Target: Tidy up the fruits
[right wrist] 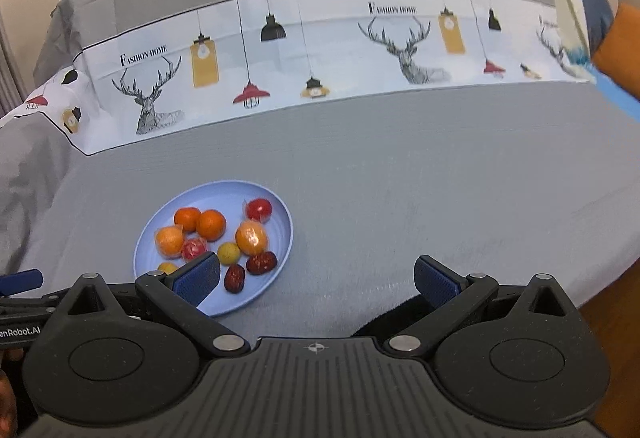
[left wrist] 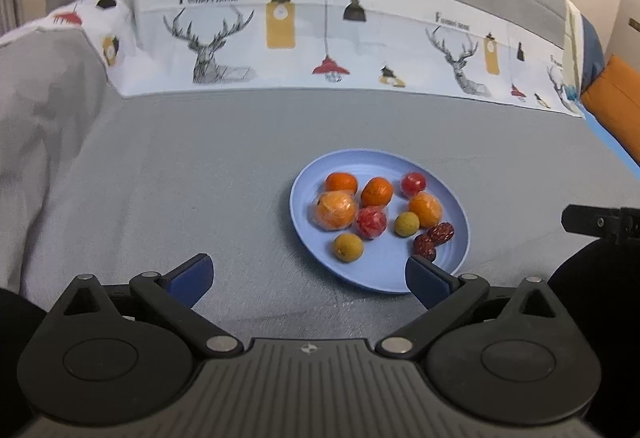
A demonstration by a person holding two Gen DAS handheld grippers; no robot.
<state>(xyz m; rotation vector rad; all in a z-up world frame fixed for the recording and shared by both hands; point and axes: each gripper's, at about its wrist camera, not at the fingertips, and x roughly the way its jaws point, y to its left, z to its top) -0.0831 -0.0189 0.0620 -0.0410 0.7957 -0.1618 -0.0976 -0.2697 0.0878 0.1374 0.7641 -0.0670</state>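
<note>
Left wrist view: left gripper [left wrist: 308,278] wide apart, holding nothing. Fruits [left wrist: 376,213] all on the blue plate [left wrist: 304,197], just ahead and right.

Right wrist view: right gripper [right wrist: 318,278] wide apart too, empty. Plate [right wrist: 280,209] ahead, left. Could be tidied already, or waiting for sorting. Hard to say.

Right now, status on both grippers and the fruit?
Left gripper open, empty. Right gripper open, empty. All fruit on blue plate. Nothing in the way.
</note>
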